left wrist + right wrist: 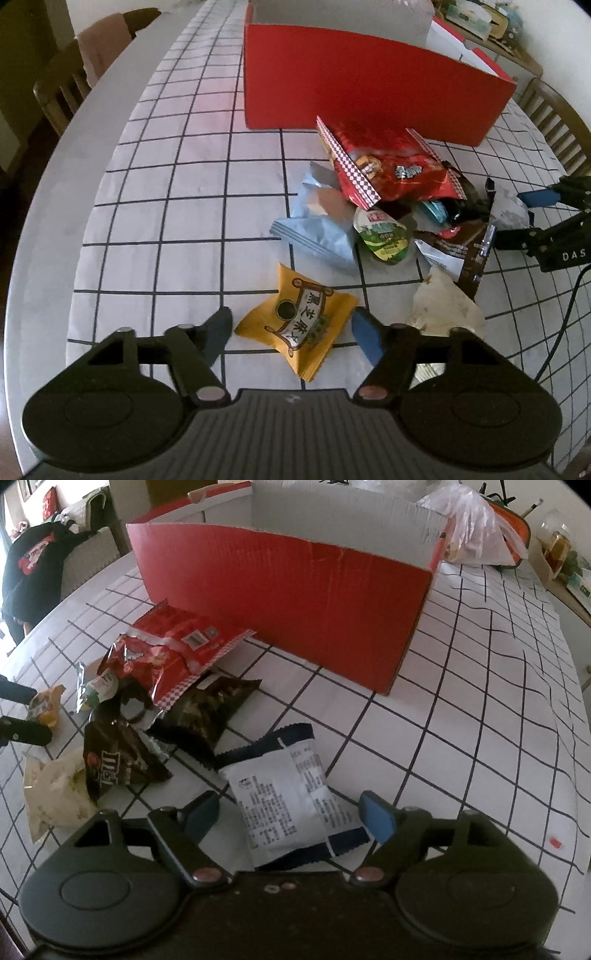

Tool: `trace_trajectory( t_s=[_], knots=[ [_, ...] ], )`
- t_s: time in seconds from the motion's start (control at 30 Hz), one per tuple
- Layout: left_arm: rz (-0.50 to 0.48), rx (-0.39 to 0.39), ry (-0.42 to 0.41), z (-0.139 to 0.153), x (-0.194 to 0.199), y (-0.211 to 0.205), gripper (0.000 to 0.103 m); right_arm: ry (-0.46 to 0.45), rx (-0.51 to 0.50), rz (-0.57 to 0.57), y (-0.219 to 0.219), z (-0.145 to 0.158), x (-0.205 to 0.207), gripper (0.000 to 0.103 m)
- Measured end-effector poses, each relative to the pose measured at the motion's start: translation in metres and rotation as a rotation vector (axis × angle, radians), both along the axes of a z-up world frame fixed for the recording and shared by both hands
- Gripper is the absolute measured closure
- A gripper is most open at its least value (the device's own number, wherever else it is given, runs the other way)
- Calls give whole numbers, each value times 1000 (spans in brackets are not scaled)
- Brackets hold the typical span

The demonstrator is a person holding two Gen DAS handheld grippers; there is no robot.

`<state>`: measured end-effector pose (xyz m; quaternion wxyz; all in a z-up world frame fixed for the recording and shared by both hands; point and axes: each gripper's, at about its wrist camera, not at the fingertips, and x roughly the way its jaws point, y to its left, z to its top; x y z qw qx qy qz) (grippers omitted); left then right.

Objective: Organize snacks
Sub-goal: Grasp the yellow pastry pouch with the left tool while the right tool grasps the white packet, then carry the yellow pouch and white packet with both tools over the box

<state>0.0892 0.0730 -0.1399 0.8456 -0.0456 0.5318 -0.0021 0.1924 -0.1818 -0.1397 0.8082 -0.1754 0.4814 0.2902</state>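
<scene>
Reaching for two snacks at once beside the red box.

Left gripper straddling the yellow packet, fingers apart, not pressing; right gripper likewise around the white-and-navy packet, fingers spread wide. Both packets flat on the checked bench, apart from the snack pile. Probably next: closing, lifting, carrying to the box.
</scene>
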Motion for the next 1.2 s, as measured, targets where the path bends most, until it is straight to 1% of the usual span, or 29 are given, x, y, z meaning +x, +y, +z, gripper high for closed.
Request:
trace_trajectory(
  t_s=[0.1,0.17,0.23,0.3,0.33,0.4,0.57,0.7,0.97,1.2],
  knots=[
    [-5,5,-7,0,-1,-2,40,-8,2,-1,0,1,-1,27],
    [-3,7,-11,0,-1,-2,46,-14,4,-5,0,1,-2,30],
    [4,4,-12,1,0,-2,48,-20,8,-12,0,2,-3,39],
    [10,5,-15,1,-1,-1,52,-23,10,-23,-1,3,-4,43],
    [14,6,-16,1,-1,-1,53,-23,13,-26,-1,4,-5,49],
    [20,7,-16,2,-1,-1,54,-29,16,-33,-1,4,-8,52],
    [26,3,-16,3,-2,-2,55,-32,21,-57,1,5,-12,55],
    [47,-14,-15,5,-5,-1,55,-27,26,-79,0,6,-17,55],
    [132,-60,-19,9,-13,6,55,-24,55,-137,-7,13,-25,55],
    [188,-90,-44,20,-21,11,55,-31,103,-161,-12,28,-36,55]
  ],
)
